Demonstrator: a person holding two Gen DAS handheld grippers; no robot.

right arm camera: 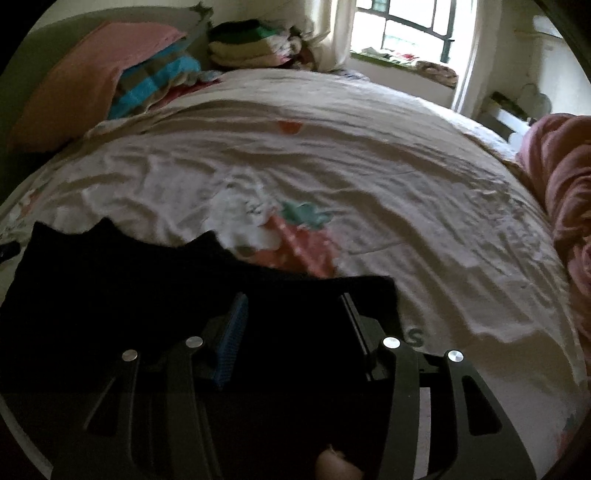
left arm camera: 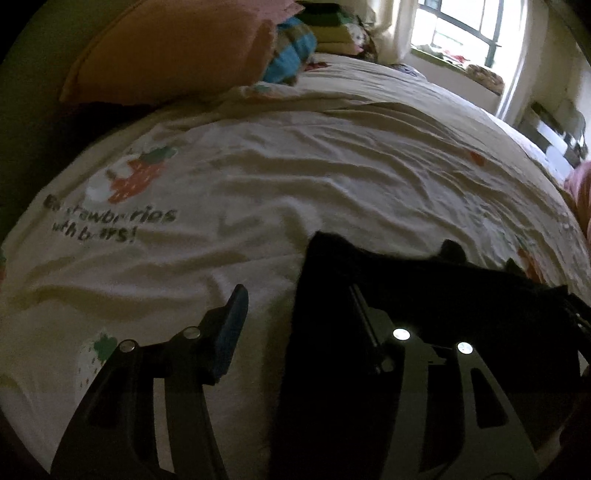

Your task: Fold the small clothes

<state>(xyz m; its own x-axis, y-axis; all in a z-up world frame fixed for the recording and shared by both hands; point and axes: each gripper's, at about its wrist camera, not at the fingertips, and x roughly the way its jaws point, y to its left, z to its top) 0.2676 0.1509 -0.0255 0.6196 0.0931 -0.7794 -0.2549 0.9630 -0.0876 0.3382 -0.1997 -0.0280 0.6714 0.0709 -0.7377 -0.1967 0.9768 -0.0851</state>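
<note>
A small black garment (left arm camera: pixel 388 280) lies spread on the white strawberry-print bedsheet (left arm camera: pixel 277 177), near the front edge. My left gripper (left arm camera: pixel 295 295) is open over the garment's left edge; its left finger (left arm camera: pixel 232 314) is over the sheet, its right finger over the black cloth. In the right wrist view the same garment (right arm camera: pixel 129 273) fills the lower left. My right gripper (right arm camera: pixel 295 310) is open over its right part, both fingers over black cloth. The bedsheet (right arm camera: pixel 369 184) spreads beyond.
An orange-pink pillow (left arm camera: pixel 177 48) and a blue checked cushion (left arm camera: pixel 291 48) sit at the bed's far left. Folded clothes (right arm camera: pixel 251 44) are stacked by the window (right arm camera: pixel 410 26). A pink blanket (right arm camera: pixel 565 192) is bunched at the right edge.
</note>
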